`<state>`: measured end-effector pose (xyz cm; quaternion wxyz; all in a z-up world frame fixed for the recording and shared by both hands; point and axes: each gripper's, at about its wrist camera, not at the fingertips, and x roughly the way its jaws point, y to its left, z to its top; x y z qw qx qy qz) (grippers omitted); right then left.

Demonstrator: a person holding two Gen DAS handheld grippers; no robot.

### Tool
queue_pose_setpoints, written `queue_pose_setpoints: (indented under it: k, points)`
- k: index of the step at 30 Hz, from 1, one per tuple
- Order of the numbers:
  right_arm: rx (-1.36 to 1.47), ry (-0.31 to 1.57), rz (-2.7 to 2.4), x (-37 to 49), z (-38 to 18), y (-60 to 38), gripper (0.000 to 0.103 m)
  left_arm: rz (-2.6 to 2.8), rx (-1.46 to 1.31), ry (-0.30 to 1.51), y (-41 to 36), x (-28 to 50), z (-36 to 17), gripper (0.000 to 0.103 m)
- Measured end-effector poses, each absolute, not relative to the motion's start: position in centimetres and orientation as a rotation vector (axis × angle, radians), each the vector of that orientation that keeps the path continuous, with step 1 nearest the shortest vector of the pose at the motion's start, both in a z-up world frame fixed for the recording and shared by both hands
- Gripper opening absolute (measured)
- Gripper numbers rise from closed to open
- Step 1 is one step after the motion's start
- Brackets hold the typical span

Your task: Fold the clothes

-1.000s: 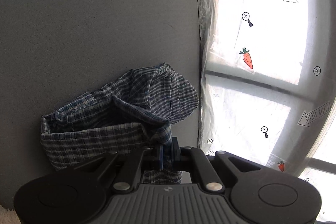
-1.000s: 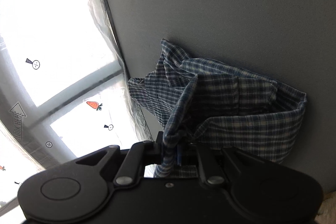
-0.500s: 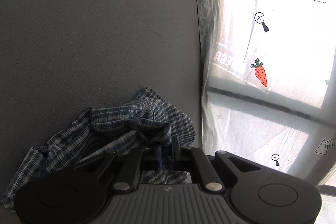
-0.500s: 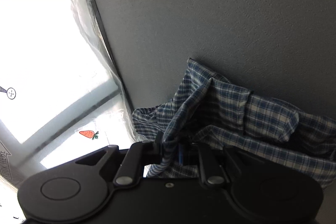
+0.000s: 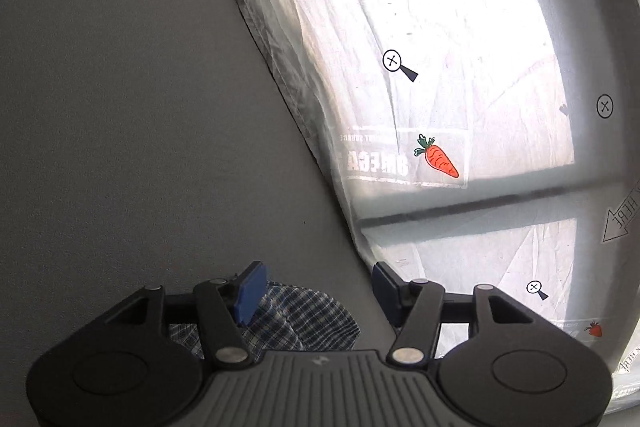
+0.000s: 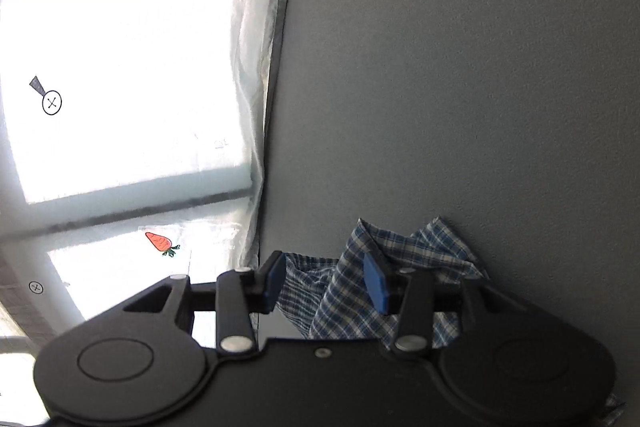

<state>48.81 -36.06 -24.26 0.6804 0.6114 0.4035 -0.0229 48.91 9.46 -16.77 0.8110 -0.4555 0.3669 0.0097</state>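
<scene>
Plaid shirt is lying crumpled on the grey table, just under both grippers; left gripper and right gripper are opening, gripping nothing.

Landmark = table. Shirt lies on the table, bunched, near the table's edge. Plastic sheet hangs just beyond that table edge, touching it along its length. Carrot sticker sits on the sheet, off the table. Left gripper is over the table edge, shirt below and behind its fingertips. Right gripper is over the table, a shirt fold standing between its fingers, edge to its left.
</scene>
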Motion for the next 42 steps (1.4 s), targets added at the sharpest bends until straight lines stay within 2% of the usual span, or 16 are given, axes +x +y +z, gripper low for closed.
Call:
queue_pose_setpoints:
  k: [4,12,15,17,20,25,27,31,33,37,42]
  points:
    - [1.048,0.916,-0.016,47.2,-20.9,-33.8,0.046,0.013,-0.637,0.810,5.5,46.5,-14.4,0.064]
    - [0.485,0.857,0.048,41.8,-17.2,-27.8,0.046,-0.059,-0.343,0.853,0.7,41.1,-14.3,0.072]
    - [0.297,0.806,0.099,39.6,-16.6,-25.4,0.049,-0.079,-0.257,0.858,-0.4,39.7,-15.0,0.072]
    - [0.183,0.760,0.134,38.3,-16.6,-23.7,0.057,-0.090,-0.208,0.859,-1.1,38.9,-15.6,0.072]
    - [0.064,0.740,0.167,36.9,-17.7,-22.1,0.060,-0.086,-0.124,0.855,-2.0,38.2,-17.2,0.072]
    - [-0.011,0.764,0.145,36.2,-20.7,-21.3,0.060,-0.064,-0.043,0.853,-2.4,38.4,-20.2,0.073]
    - [-0.049,0.779,0.102,36.5,-21.7,-21.5,0.060,-0.054,-0.016,0.850,-2.3,39.1,-21.3,0.079]
    - [-0.087,0.805,0.045,37.4,-23.4,-22.1,0.061,-0.048,-0.010,0.871,-1.9,40.8,-23.3,0.083]
    - [-0.086,0.823,0.039,37.8,-23.9,-22.6,0.061,-0.053,-0.018,0.883,-1.5,41.7,-23.8,0.088]
    - [-0.059,0.832,0.032,38.6,-24.3,-23.7,0.071,-0.095,-0.037,0.908,-0.6,43.1,-24.1,0.092]
    - [-0.021,0.847,0.065,40.5,-25.0,-25.0,0.076,-0.177,-0.080,0.972,1.0,45.1,-24.7,0.096]
